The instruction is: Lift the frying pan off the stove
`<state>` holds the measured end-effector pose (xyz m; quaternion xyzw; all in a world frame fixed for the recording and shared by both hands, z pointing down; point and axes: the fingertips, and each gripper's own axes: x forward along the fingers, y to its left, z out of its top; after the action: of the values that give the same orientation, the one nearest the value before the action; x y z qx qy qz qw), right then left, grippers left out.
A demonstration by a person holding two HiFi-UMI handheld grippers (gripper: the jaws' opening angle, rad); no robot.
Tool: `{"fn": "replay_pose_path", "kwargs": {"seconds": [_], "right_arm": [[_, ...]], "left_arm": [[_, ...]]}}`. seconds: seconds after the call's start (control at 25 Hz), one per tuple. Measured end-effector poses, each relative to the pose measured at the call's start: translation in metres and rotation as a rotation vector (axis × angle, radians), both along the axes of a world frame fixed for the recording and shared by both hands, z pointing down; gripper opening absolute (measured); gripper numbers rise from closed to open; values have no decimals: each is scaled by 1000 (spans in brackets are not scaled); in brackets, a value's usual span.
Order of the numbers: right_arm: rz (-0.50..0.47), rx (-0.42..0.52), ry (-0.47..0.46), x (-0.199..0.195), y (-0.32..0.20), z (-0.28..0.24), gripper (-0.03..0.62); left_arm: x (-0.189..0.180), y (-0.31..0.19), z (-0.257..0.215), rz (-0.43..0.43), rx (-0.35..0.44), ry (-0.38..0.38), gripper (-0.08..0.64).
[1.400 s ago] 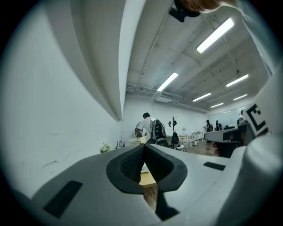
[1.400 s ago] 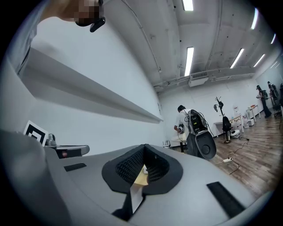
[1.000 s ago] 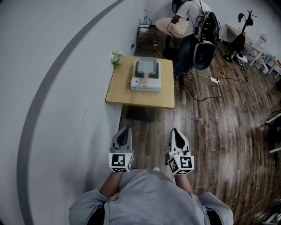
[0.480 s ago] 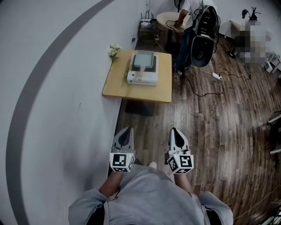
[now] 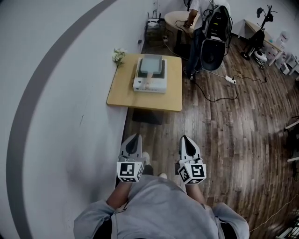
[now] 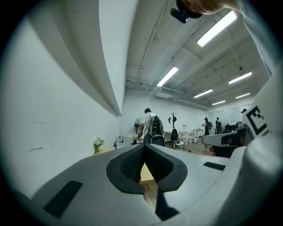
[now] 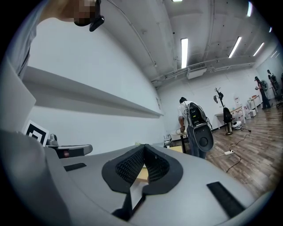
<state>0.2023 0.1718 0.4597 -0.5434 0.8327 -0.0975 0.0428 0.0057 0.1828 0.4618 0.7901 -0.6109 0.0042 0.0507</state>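
Note:
A square grey frying pan point(image 5: 152, 64) sits on a white stove point(image 5: 150, 79), its pale handle pointing toward me. The stove stands on a low wooden table point(image 5: 175, 91) by the white wall, well ahead of me. Both grippers are held in front of my chest, far short of the table. My left gripper point(image 5: 133, 137) is shut with nothing in it, and so is my right gripper point(image 5: 185, 138). In the left gripper view the left gripper point(image 6: 144, 148) has its pads pressed together. In the right gripper view the right gripper point(image 7: 143, 149) looks the same.
White flowers point(image 5: 117, 56) stand at the table's far left corner. A dark mat point(image 5: 147, 116) lies under its near edge. Behind the table a person point(image 5: 196, 14) bends over a round table, beside a fan point(image 5: 212, 52). A power strip point(image 5: 229, 80) and cable cross the wood floor.
The head view has shifted, so the table sits slightly further left and higher. A shoe now shows between the grippers. Both grippers stay shut and keep their place in the view.

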Motion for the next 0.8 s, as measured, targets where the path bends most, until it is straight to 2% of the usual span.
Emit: {"fn": "replay_pose_path", "kwargs": {"seconds": [0.52,0.8], "right_arm": [[14,7,3,-41,-96,-6,-2],[42,-10,7,-78,-149,-1,-2]], "left_arm": [[-45,-102,-5,7,16,16,2],[-86,-148,2,30,-7,20,2]]}}
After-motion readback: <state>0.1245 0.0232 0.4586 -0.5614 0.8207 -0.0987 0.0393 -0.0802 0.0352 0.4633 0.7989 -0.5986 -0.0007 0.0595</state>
